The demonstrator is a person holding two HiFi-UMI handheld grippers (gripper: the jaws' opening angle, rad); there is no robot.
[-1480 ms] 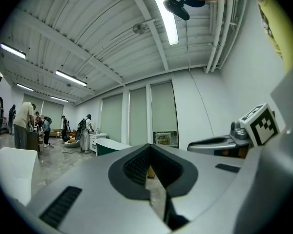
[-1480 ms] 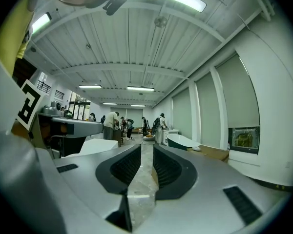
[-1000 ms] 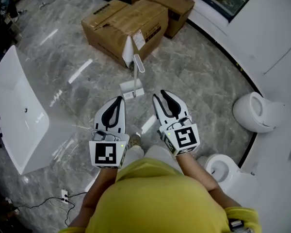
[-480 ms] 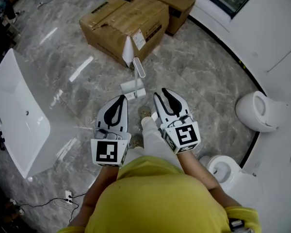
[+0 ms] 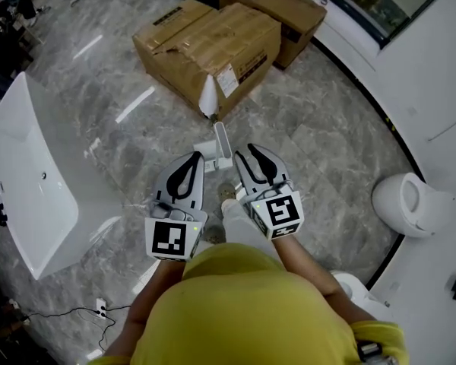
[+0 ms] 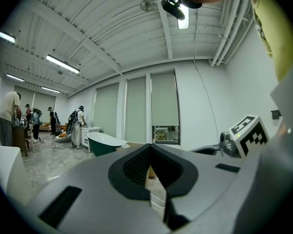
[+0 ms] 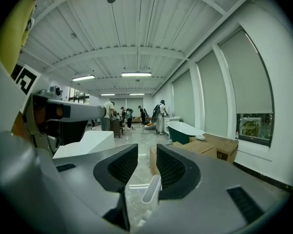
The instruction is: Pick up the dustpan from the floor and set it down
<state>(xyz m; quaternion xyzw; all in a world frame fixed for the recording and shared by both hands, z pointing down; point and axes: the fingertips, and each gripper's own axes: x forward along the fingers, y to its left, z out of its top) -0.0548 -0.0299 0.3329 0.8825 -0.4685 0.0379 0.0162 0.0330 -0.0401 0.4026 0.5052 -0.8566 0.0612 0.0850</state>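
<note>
The white dustpan (image 5: 213, 151) stands on the grey marble floor with its long handle (image 5: 221, 137) upright, just in front of a torn cardboard box. My left gripper (image 5: 198, 158) is held level just left of the pan; its jaws meet at the tips with nothing in them (image 6: 149, 147). My right gripper (image 5: 245, 152) hangs just right of the handle, tilted slightly down. Its jaws are opening. The handle's top (image 7: 152, 189) shows through their gap, a little ahead, and neither pad touches it.
Two cardboard boxes (image 5: 213, 40) lie right behind the dustpan. A white bathtub (image 5: 26, 177) stands at the left and a toilet (image 5: 410, 202) at the right by the wall. A cable and socket (image 5: 99, 307) lie near left. Several people stand far down the room (image 7: 158, 116).
The person has stepped forward, and both grippers have come up to the dustpan, which now sits just ahead between their tips. The right jaws stand slightly wider.
</note>
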